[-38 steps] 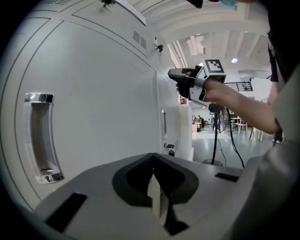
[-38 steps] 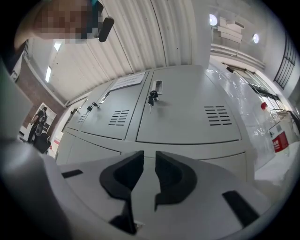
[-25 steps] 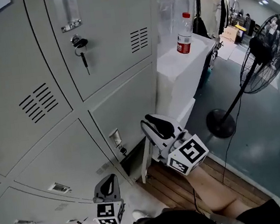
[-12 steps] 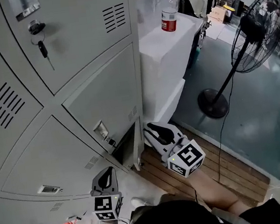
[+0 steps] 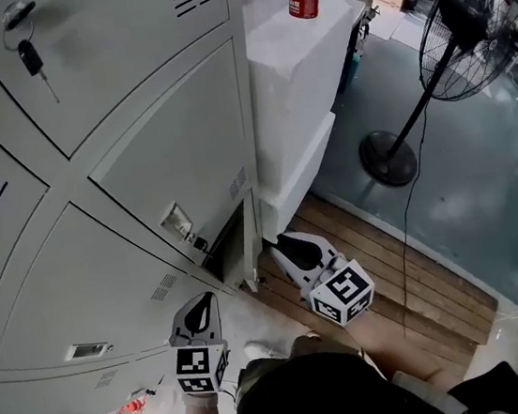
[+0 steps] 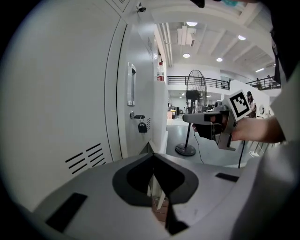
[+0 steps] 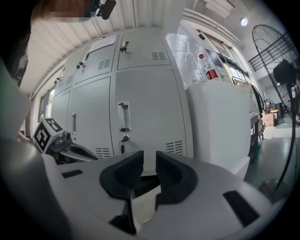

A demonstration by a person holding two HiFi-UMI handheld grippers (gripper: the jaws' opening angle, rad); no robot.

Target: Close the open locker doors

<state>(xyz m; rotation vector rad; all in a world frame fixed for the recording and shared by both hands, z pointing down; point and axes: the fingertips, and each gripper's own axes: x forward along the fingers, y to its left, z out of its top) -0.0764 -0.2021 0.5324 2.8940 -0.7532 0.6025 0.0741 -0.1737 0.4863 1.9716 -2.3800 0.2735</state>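
Locker door (image 5: pixel 247 241), lowest at the right end of the lockers (image 5: pixel 158 158), stands ajar in the head view. The right hand-held gripper (image 5: pixel 281 244) is just beside its edge, and the left hand-held gripper (image 5: pixel 200 304) is well apart from it. Left gripper view: jaws together, empty. Right gripper view: jaws slightly apart, holding nothing, facing that locker.

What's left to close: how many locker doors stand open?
1. The lowest door at the end of the lockers, beside the white box, stands ajar. The lockers run out of view at left, so others may be hidden.
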